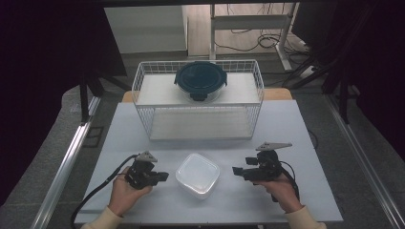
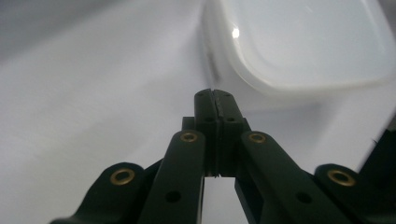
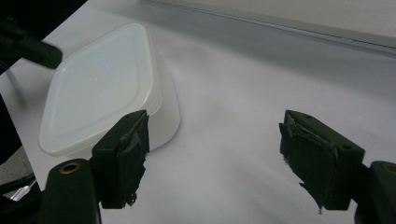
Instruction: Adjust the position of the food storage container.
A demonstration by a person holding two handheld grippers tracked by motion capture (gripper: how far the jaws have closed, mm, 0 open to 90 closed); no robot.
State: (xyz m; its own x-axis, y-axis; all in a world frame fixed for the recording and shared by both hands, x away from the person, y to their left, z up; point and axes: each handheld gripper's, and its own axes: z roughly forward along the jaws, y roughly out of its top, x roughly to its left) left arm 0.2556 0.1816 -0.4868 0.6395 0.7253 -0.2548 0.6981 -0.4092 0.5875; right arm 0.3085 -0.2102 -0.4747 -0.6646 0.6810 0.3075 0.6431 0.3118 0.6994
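Left gripper (image 1: 162, 177) clenched on nothing just left of the translucent white square plastic lidded container (image 1: 197, 175) on the white table (image 1: 286, 129), right gripper (image 1: 237, 170) spread wide and empty to its right: looks like pre-grasp, next move probably needs right jaws straddling its edge.

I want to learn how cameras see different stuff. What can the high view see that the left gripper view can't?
High view alone: the wire basket at the back of the table, a round dark-lidded container on its top shelf, both hands, and the right gripper with its jaws open. Left gripper view alone: a close look at the left gripper, its jaws pressed together with nothing between them. Both: the white plastic box with its lid on, and the white table under it.
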